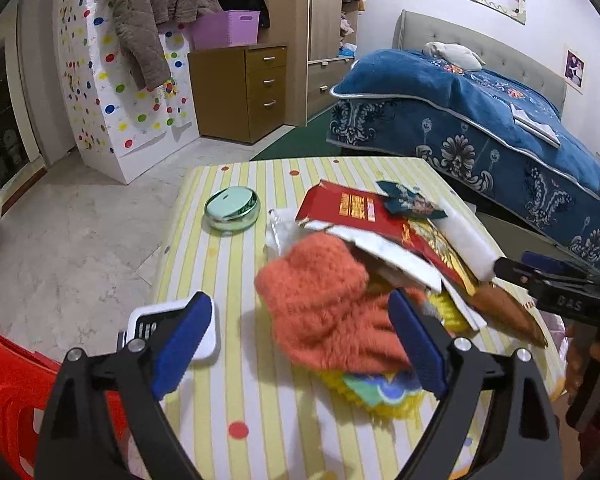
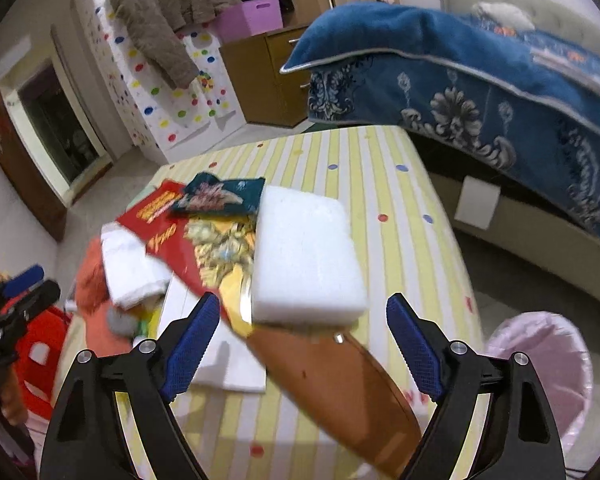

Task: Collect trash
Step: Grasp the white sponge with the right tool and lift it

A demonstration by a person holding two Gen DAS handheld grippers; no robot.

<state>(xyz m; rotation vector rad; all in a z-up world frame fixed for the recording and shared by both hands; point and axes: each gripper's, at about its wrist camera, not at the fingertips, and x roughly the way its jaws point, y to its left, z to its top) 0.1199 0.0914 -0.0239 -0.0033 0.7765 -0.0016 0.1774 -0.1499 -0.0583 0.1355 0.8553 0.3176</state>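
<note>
on the striped bench (image 2: 380, 168), a trash heap: red wrapper (image 2: 172, 232), white foam block (image 2: 304, 256). left tongs (image 1: 300, 344) and right tongs (image 2: 300, 344) both gape, holding nothing. step: approach; next, probably close on the foam and carry it to the pink-lined bin (image 2: 548, 368).

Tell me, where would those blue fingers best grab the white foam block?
Probably across its short width, near the end facing the right gripper. The white foam block is a thick, flat-sided slab lying on top of the red packaging, and that end is uncovered. The gripper's jaws stand open and look wide enough to straddle it, coming from above and in front.
</note>
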